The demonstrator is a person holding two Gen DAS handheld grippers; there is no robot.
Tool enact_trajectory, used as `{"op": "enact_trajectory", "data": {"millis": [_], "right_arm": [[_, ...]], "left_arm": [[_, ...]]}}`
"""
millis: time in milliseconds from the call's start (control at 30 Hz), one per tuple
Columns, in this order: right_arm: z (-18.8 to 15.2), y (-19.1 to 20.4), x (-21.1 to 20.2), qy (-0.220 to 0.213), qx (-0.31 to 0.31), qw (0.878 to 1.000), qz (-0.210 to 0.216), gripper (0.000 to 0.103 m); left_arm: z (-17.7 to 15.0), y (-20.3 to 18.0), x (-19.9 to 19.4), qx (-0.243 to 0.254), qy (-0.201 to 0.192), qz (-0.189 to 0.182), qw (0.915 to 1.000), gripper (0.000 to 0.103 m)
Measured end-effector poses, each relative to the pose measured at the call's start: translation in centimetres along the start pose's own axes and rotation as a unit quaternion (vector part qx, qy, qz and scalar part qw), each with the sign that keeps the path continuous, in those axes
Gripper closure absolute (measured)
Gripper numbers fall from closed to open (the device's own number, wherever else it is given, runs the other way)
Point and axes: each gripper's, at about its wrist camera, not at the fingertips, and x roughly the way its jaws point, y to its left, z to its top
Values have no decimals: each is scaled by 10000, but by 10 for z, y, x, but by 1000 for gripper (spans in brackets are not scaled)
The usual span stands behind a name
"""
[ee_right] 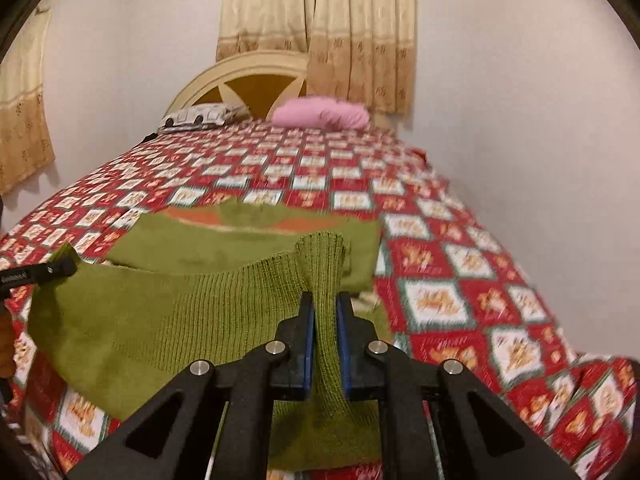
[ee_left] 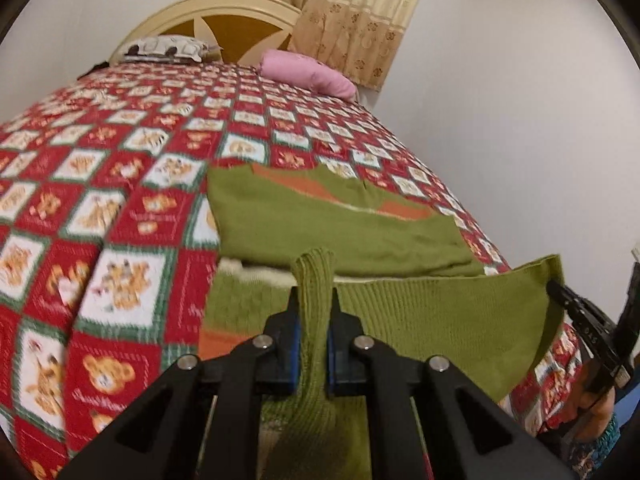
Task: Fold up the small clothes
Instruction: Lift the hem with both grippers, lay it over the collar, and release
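Observation:
A green knit sweater [ee_left: 320, 224] with orange patches lies on the bed, its far part flat on the bedspread. My left gripper [ee_left: 313, 300] is shut on the ribbed hem at one corner and holds it raised. My right gripper [ee_right: 325, 304] is shut on the ribbed hem at the other corner of the sweater [ee_right: 240, 248]. The hem hangs stretched between the two grippers above the bed. The right gripper shows at the right edge of the left wrist view [ee_left: 554, 286], and the left gripper at the left edge of the right wrist view [ee_right: 66, 266].
The bed has a red and white checked bedspread [ee_left: 120, 184] with bear prints. A pink pillow [ee_left: 308, 70] and a patterned pillow [ee_left: 168, 48] lie by the cream headboard [ee_left: 224, 12]. White walls and beige curtains [ee_right: 320, 32] stand behind and to the right.

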Motion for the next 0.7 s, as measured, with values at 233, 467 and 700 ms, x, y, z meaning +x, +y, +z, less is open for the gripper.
{"op": "enact_trajectory", "data": {"millis": [233, 467, 700], "right_arm": [[27, 3, 16, -147, 7, 9999, -65, 94], [49, 9, 41, -209, -139, 9996, -127, 94], [75, 8, 76, -244, -218, 9993, -182, 94]], "left_arm": [[27, 4, 18, -104, -51, 202, 9997, 93], [53, 7, 39, -198, -131, 295, 9993, 93], [91, 6, 65, -302, -253, 342, 9986, 93]]}}
